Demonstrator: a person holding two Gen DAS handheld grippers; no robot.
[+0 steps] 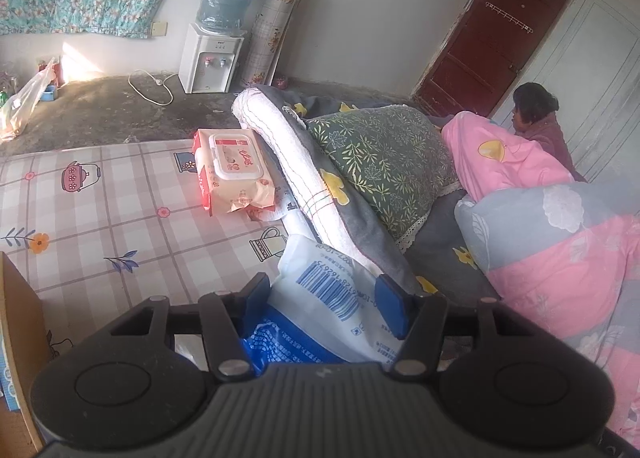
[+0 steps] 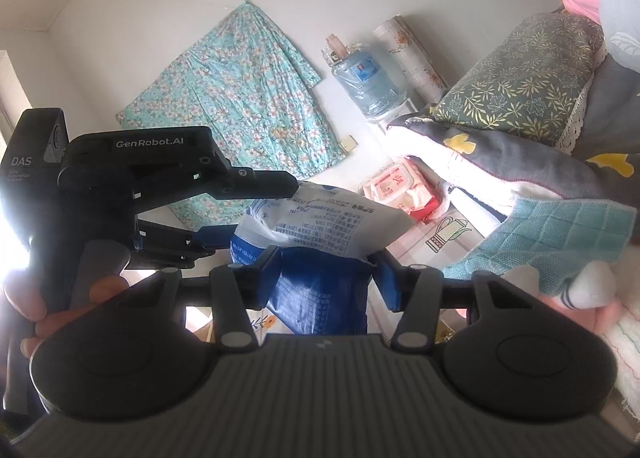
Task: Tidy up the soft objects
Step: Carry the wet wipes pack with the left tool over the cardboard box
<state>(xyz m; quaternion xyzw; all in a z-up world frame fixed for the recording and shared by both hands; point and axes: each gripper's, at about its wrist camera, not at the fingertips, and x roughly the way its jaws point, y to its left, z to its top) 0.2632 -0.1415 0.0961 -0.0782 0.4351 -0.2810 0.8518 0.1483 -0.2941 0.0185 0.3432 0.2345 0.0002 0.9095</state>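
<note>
Item: soft pack (image 1: 320,298), one, white and blue printed plastic with a barcode, held up over the mat (image 1: 100,198) between both tools and just in front of the bedding pile. The left gripper (image 1: 324,302) has its blue pads on either side of the white end; the pads look to be against the wrapper, so it reads as grasping the pack. The right gripper (image 2: 326,278) is clamped on the blue end, the film creased between its pads. In the right wrist view the left tool reaches in from the left, a hand (image 2: 60,298) wrapped round its handle. Handling, judged: light, limp and squashy, with a smooth film likely to slide under a loose pinch; the wrapper sags between the two grips, so hold across the body at both ends rather than by a corner or seam. Nearby count: wipes packs (image 1: 232,174), two stacked on the mat; green leaf pillow (image 1: 384,162), one; white rolled blanket (image 1: 280,154), one; grey quilt (image 1: 360,218), one; pink quilts (image 1: 520,162), at least two; teal cloth (image 2: 560,234), one. Beyond: one water dispenser (image 1: 212,58).
</note>
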